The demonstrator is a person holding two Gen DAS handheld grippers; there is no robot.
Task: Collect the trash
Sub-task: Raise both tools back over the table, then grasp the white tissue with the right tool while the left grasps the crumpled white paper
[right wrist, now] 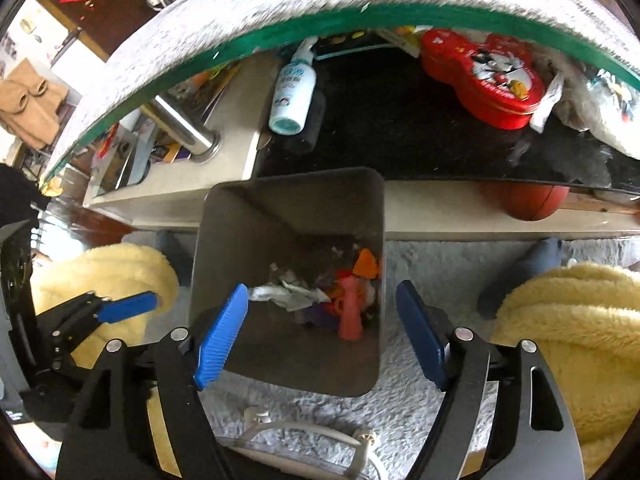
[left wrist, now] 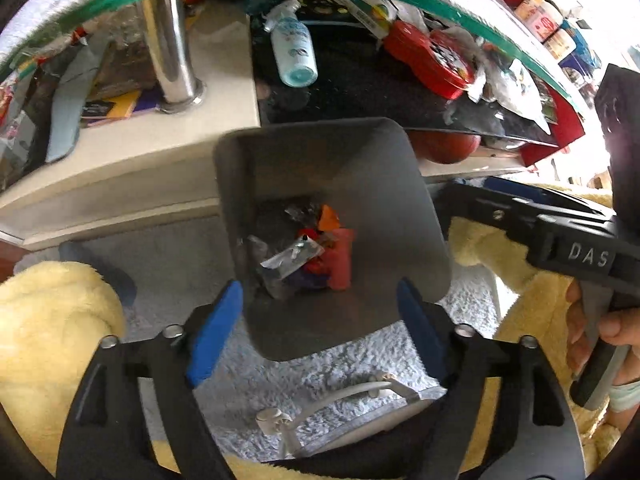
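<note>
Both grippers hang over the grey bin (right wrist: pixel 288 280) on the pale carpet (right wrist: pixel 420 412), pointing steeply down into it. The left gripper (left wrist: pixel 320 328) has its blue pads spread wide with nothing between them, and the right gripper (right wrist: pixel 320 332) is just as open and empty. The trash (right wrist: pixel 320 292), crumpled wrappers, orange scraps and a pink piece, lies heaped at the bin's bottom. I'd say the drop is done; best to lift straight up without clipping the rim. Beyond, a glass tabletop (right wrist: pixel 360 16) covers a shelf holding a spray bottle (right wrist: pixel 294 88) and a red tin (right wrist: pixel 488 80); yellow fleece (right wrist: pixel 568 320) lies right.
</note>
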